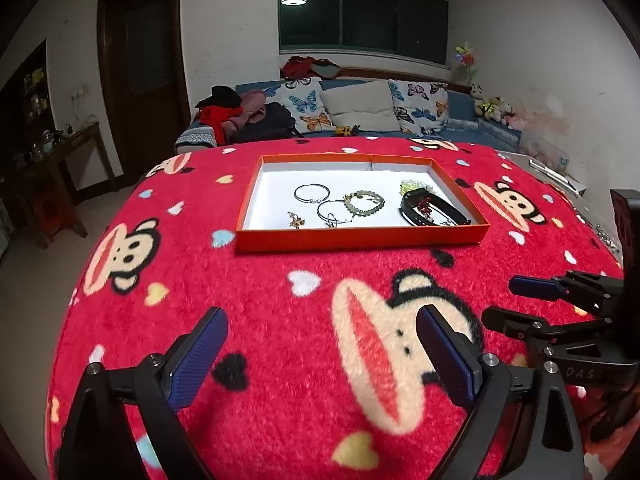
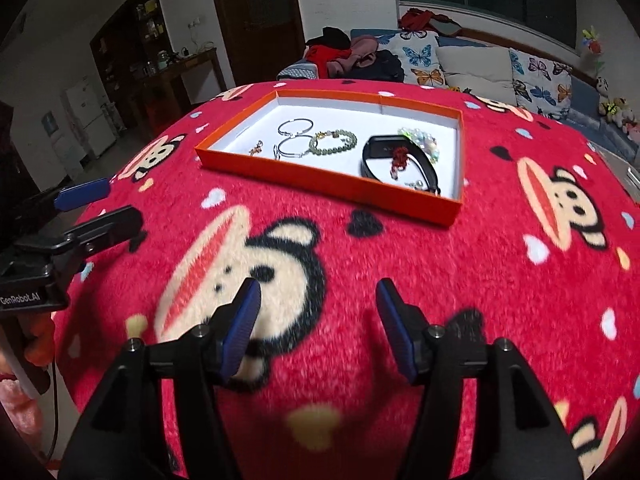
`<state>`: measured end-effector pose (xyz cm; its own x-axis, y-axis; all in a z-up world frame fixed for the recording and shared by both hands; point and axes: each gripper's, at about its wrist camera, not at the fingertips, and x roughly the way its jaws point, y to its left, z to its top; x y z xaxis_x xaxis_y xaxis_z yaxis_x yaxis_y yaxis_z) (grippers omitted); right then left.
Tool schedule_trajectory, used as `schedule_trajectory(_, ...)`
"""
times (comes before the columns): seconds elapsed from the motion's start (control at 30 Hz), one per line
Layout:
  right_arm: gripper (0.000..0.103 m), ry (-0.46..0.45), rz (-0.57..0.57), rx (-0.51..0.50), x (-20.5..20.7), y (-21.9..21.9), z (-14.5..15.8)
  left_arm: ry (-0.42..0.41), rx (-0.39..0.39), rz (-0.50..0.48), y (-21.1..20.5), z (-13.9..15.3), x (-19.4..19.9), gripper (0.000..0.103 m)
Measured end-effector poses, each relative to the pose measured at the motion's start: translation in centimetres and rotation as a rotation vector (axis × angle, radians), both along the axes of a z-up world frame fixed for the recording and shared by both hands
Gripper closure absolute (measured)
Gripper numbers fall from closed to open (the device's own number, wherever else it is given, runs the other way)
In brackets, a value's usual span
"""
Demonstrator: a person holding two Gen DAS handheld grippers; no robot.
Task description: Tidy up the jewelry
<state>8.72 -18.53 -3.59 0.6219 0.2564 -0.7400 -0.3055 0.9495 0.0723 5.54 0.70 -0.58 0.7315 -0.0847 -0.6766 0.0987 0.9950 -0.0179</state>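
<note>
An orange tray (image 1: 360,240) (image 2: 328,184) with a white floor sits on the red cartoon blanket. In it lie two silver hoops (image 1: 312,193) (image 2: 295,126), a green bead bracelet (image 1: 364,202) (image 2: 334,139), a small gold charm (image 1: 296,220) (image 2: 256,147), a black band (image 1: 434,209) (image 2: 400,164) with a red trinket on it, and a pale bead bracelet (image 1: 412,186) (image 2: 420,138). My left gripper (image 1: 320,356) is open and empty, well short of the tray. My right gripper (image 2: 318,324) is open and empty, also short of the tray.
The blanket (image 1: 280,320) covers a round table that drops off at the left and near edges. A sofa (image 1: 360,108) with butterfly cushions and clothes stands behind. The right gripper shows at the right edge of the left wrist view (image 1: 560,304).
</note>
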Motion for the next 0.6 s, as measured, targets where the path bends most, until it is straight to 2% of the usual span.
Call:
schedule_trajectory(0.17,0.04,0.002,-0.008,0.001,-0.9,-0.2,0.0,-0.002,0.01,0.014,0.2,-0.1,-0.9,0.0)
schedule_trajectory(0.27,0.031,-0.013,-0.012,-0.004,-1.3,-0.1,0.3,0.009,-0.005,0.007,0.4,-0.1,-1.0,0.0)
schedule_trajectory(0.6,0.03,-0.022,-0.024,-0.009,-2.3,0.1,0.4,0.013,0.02,0.023,-0.1,-0.1,-1.5,0.0)
